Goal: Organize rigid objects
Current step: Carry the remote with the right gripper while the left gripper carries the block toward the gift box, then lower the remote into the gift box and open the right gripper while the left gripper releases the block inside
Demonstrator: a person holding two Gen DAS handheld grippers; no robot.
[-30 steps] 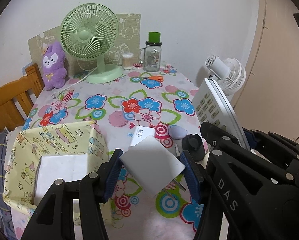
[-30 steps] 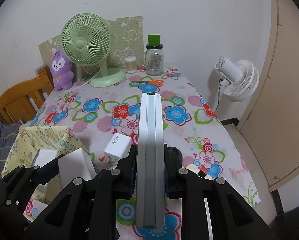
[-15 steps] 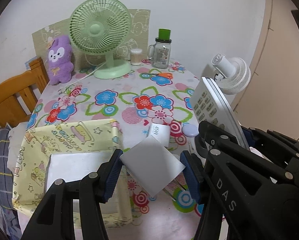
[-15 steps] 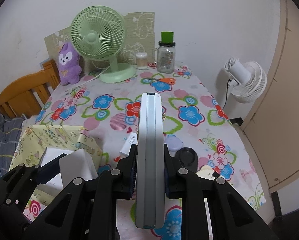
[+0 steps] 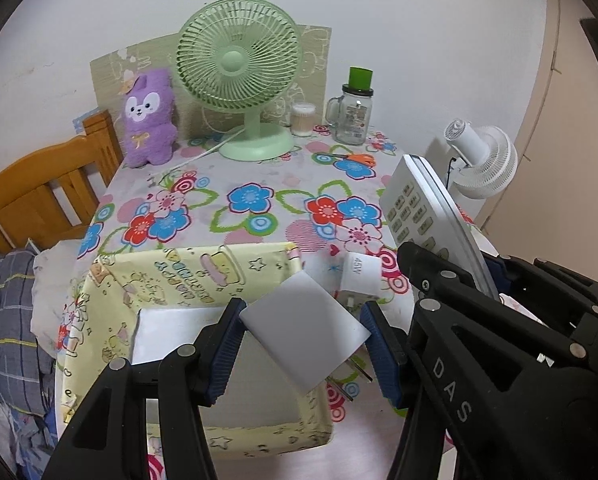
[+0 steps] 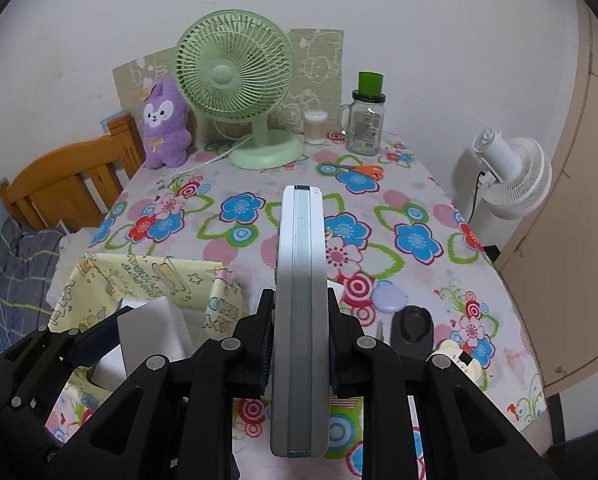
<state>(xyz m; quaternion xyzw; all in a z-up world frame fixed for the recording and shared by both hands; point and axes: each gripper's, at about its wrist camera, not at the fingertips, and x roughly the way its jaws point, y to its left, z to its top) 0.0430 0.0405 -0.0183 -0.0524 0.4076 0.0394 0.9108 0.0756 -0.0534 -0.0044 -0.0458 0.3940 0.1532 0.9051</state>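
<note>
My left gripper (image 5: pixel 303 344) is shut on a flat white box (image 5: pixel 305 330) and holds it tilted above the near right corner of the yellow patterned storage box (image 5: pixel 187 272), which holds a white item (image 5: pixel 167 334). My right gripper (image 6: pixel 297 344) is shut on a white remote control (image 6: pixel 299 280), held edge-up; the remote also shows in the left wrist view (image 5: pixel 419 208). A white 45W charger (image 5: pixel 359 276) lies on the flowered tablecloth (image 5: pixel 251 200) just right of the storage box.
At the back stand a green fan (image 5: pixel 239 72), a purple plush (image 5: pixel 149 120), a glass jar with green lid (image 5: pixel 357 108) and orange scissors (image 5: pixel 355 158). A lilac pebble (image 6: pixel 389 300) and a black round object (image 6: pixel 413 324) lie at the right. A wooden chair (image 5: pixel 39 196) is left.
Both grippers have moved left, with their loads still held. The white flat box now hangs over the storage box corner instead of over the tablecloth.
</note>
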